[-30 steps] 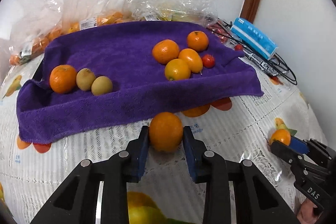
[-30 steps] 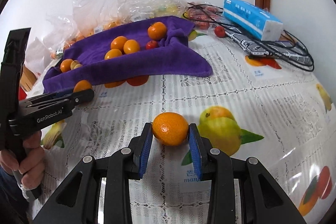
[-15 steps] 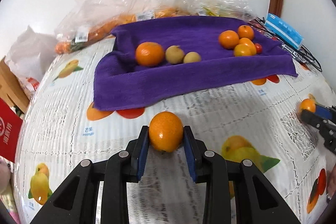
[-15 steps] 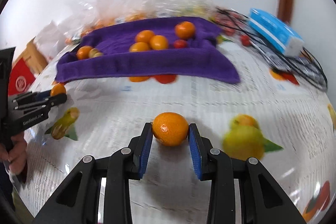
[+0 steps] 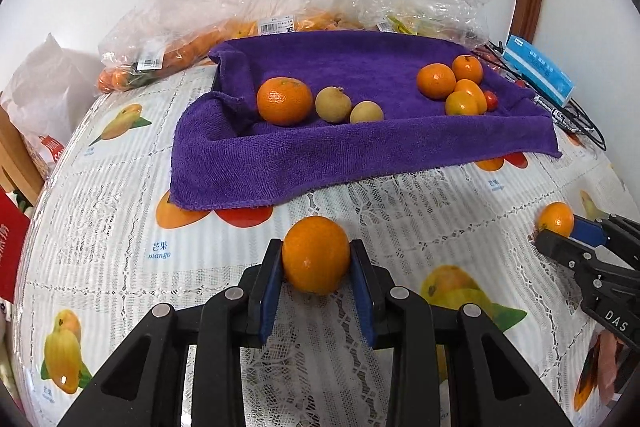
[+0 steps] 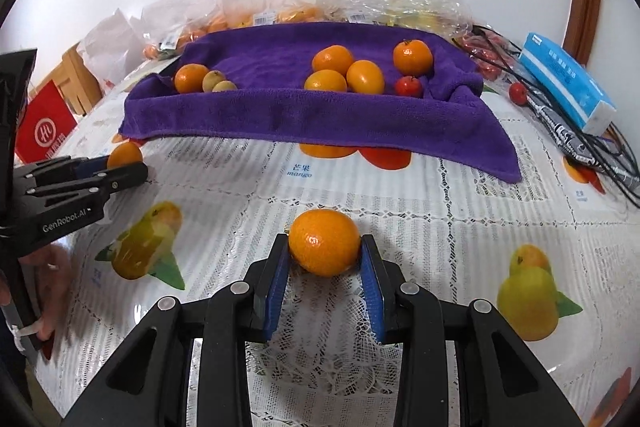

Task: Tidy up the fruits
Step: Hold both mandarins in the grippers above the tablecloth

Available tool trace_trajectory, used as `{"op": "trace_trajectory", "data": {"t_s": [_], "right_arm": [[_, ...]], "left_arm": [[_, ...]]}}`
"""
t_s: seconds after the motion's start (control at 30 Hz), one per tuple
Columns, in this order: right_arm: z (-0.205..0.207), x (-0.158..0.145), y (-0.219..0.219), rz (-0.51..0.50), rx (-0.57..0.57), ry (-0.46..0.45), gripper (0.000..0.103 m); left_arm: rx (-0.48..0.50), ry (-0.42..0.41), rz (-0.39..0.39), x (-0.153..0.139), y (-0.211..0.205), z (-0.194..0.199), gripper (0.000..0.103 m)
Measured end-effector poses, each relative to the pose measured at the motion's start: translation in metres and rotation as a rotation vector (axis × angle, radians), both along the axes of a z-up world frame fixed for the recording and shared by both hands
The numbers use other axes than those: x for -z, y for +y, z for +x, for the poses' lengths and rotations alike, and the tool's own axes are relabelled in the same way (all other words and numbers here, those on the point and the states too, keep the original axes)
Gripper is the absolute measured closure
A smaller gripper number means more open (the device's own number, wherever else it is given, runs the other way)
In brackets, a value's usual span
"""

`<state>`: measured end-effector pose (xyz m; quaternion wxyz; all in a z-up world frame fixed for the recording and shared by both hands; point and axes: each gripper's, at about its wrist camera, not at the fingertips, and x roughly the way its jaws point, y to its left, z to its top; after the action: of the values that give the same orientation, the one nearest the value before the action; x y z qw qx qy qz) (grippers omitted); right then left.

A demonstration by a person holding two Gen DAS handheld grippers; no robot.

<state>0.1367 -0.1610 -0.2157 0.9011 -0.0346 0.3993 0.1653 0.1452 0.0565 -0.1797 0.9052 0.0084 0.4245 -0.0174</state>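
Between each gripper's jaws, an orange (image 5: 315, 255).

Black left gripper (image 5: 316, 291) — blue-padded fingers (image 5: 269, 301), silver screws.

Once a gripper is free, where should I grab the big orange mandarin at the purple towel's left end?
Probably from above, fingers front and back across the middle of the big round orange mandarin: a round tan fruit crowds one side, the folded purple towel the other.

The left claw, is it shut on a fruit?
Yes, shut: left claw presses both blue pads against the orange.
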Motion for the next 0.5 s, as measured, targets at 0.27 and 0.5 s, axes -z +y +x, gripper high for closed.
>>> {"op": "trace_trajectory", "data": {"t_s": [0.27, 0.5], "right_arm": [[-0.0015, -0.0006, 0.0024, -0.011, 0.002, -0.002, 0.068], [-0.0005, -0.0001, 0.0001, -0.001, 0.009, 0.003, 0.068]], "left_arm": [[0.0, 0.0, -0.014, -0.0003, 0.0021, -0.0003, 0.072], [0.003, 0.001, -0.017, -0.0001, 0.0012, -0.0002, 0.071]]}}
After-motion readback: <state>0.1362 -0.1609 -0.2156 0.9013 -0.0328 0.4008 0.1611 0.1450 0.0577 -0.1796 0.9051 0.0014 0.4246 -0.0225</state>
